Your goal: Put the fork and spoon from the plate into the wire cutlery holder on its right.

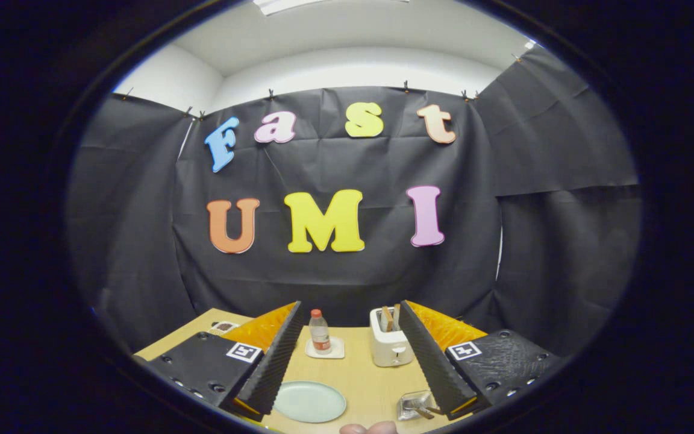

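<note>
Gripper (353,361) held above the wooden table (359,374), looking forward along its fingers (278,355); jaws spread wide, nothing between them but bare tabletop; holding nothing. Pale green plate (309,401) lying flat just inside the left finger, near its base; appears bare, no cutlery visible on it. Wire cutlery holder (414,405) to the right of the plate, hard against the inner edge of the right finger and partly hidden by it; brownish handles (425,412) sticking out of it, though fork or spoon cannot be told apart at this size. Farther off, between the fingertips: small clear bottle (320,331) with a red cap, upright on a white square coaster (325,348); beside it to the right a white toaster (390,345) with slices poking up from its slots, close to the right finger. Small flat item (222,327) beyond the left finger, near the far table edge, too small to identify. Fingertips of a person's hand (368,428) showing at the near table edge, between plate and holder.
</note>
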